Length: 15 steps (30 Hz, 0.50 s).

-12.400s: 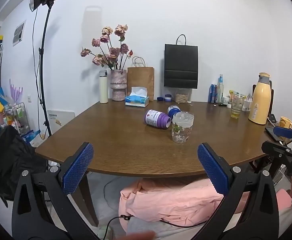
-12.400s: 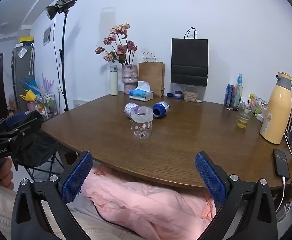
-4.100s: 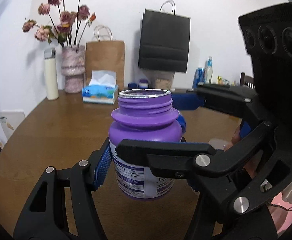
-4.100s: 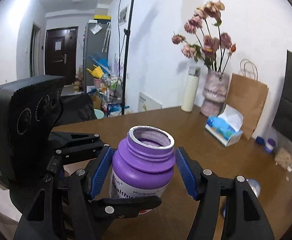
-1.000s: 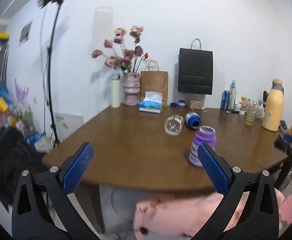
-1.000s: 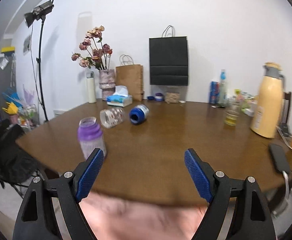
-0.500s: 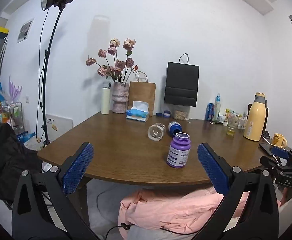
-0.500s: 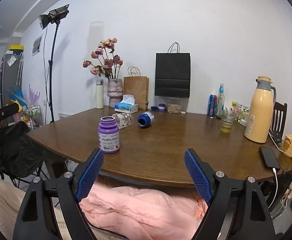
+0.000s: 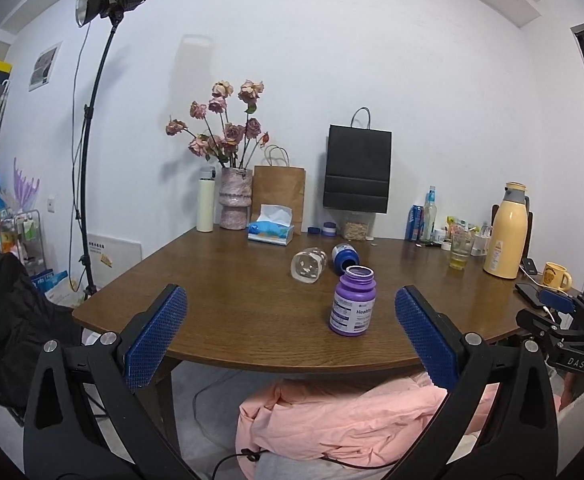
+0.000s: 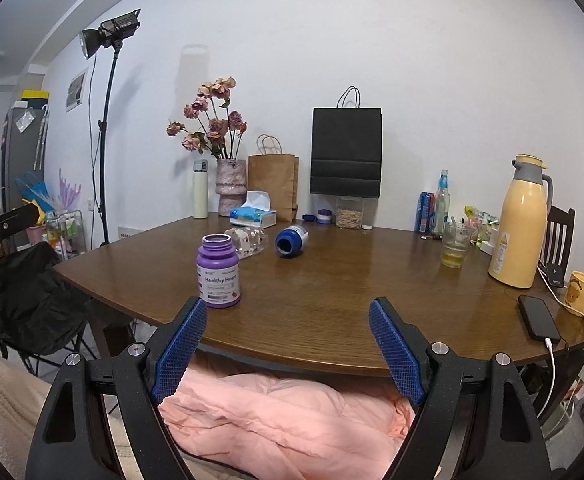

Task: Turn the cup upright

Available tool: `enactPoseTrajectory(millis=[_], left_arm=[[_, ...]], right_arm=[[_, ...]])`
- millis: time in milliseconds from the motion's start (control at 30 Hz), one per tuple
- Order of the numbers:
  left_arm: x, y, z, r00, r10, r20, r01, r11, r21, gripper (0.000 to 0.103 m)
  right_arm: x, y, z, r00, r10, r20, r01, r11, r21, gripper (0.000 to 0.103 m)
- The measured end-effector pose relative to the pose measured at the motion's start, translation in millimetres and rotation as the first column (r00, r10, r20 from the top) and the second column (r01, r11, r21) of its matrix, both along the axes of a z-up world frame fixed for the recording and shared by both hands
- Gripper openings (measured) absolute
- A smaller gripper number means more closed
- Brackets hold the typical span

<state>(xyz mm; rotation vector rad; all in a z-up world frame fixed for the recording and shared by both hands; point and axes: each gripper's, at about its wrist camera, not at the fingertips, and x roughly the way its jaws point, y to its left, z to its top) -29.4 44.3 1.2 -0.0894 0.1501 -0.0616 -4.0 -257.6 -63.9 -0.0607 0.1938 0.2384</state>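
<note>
The purple bottle stands upright near the front edge of the wooden desk, mouth open and facing up. Behind it a clear cup and a blue bottle lie on their sides. The left gripper and the right gripper hang before the desk, fingers spread wide and holding nothing

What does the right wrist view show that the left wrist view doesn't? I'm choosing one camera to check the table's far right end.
Only the right wrist view shows the whole phone with its plugged-in cable. Only the left wrist view shows the right gripper beyond that table edge. Both show the upright purple bottle, the clear cup and blue bottle lying on their sides, and the yellow mug.
</note>
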Motion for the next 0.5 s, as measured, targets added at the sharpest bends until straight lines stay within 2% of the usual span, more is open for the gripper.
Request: enactPoseTrajectory(millis=[500], left_arm=[[-1.6,-1.4,2.1,1.0,-0.008,-0.011,0.008,1.0,-0.001,0.103]], right_arm=[[-0.9,2.0,-0.4,1.0,0.002,0.0,-0.002,1.0,-0.005,0.087]])
